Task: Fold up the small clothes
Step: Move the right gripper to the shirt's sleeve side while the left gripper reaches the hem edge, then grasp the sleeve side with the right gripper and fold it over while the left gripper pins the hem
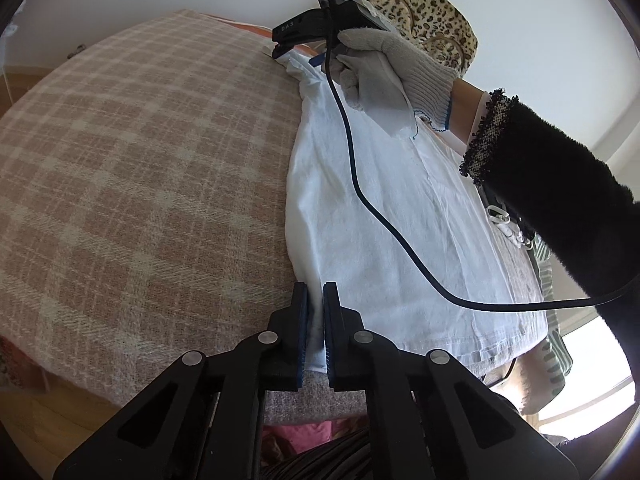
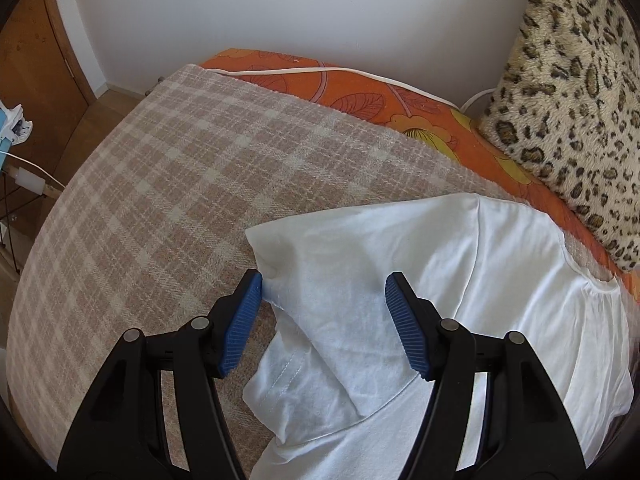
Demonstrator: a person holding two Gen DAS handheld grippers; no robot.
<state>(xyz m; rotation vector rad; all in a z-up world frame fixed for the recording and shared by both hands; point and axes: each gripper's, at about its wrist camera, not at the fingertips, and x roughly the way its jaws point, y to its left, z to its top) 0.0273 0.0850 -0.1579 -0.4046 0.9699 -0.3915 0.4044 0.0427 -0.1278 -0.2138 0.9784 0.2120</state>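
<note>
A white T-shirt (image 1: 392,216) lies on a pink and cream checked blanket (image 1: 140,184), partly folded along its left edge. My left gripper (image 1: 316,300) is shut on the shirt's near edge, a thin strip of cloth between its blue pads. My right gripper (image 1: 280,46), held by a gloved hand, is at the shirt's far end. In the right wrist view the right gripper (image 2: 324,284) is open, its pads either side of a folded sleeve of the shirt (image 2: 400,280), the left pad touching the cloth.
A leopard-print cushion (image 2: 568,92) leans on the white wall at the back right. An orange flowered sheet (image 2: 400,100) shows beyond the blanket (image 2: 160,200). A black cable (image 1: 380,216) hangs across the shirt. Striped cloth (image 1: 556,344) lies at the right edge. A wooden door (image 2: 36,52) stands left.
</note>
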